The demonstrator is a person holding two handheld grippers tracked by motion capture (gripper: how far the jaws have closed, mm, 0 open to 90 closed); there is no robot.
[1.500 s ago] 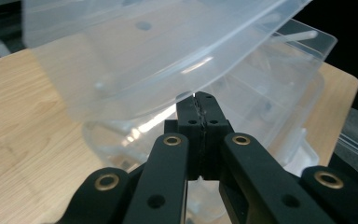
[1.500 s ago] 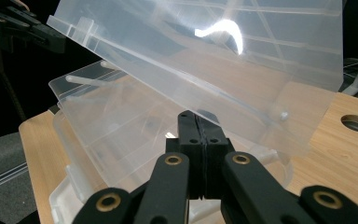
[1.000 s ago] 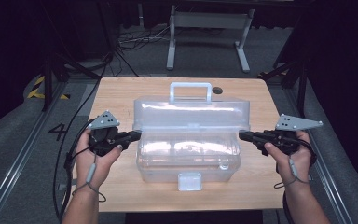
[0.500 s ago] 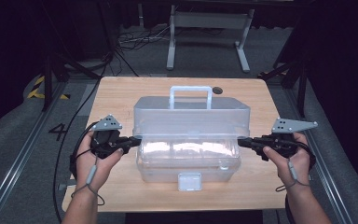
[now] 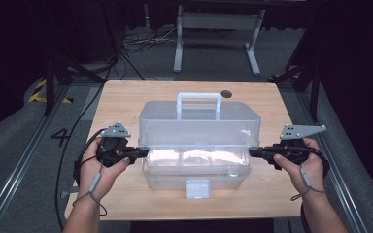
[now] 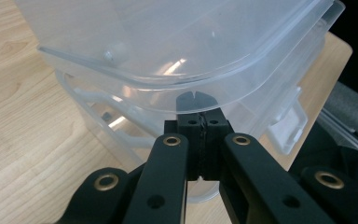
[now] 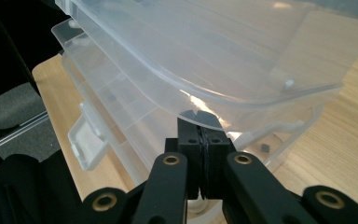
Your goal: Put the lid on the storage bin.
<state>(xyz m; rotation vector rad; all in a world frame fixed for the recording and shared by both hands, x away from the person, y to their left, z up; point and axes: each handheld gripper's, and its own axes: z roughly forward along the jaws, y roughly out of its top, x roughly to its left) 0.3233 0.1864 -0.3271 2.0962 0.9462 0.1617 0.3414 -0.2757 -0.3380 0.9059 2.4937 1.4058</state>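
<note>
My left gripper (image 5: 143, 153) and right gripper (image 5: 252, 153) are both pressed together, tips under the lid (image 5: 199, 127) edges of the clear box (image 5: 196, 170) between them. If one tip slides out, the lid may drop and twist.

The left gripper (image 6: 199, 109), jaws pressed together, touches under the lid (image 6: 177, 42) raised above the clear box (image 6: 256, 109).

1. Overhead light brightens the pale wooden table (image 5: 126, 104); the surrounding room stays dark.
2. White glare sits inside the clear plastic lidded box (image 5: 199, 128).
3. The high view is soft and grainy.
4. Both gripper views are sharp close up, with blurred backgrounds.
</note>
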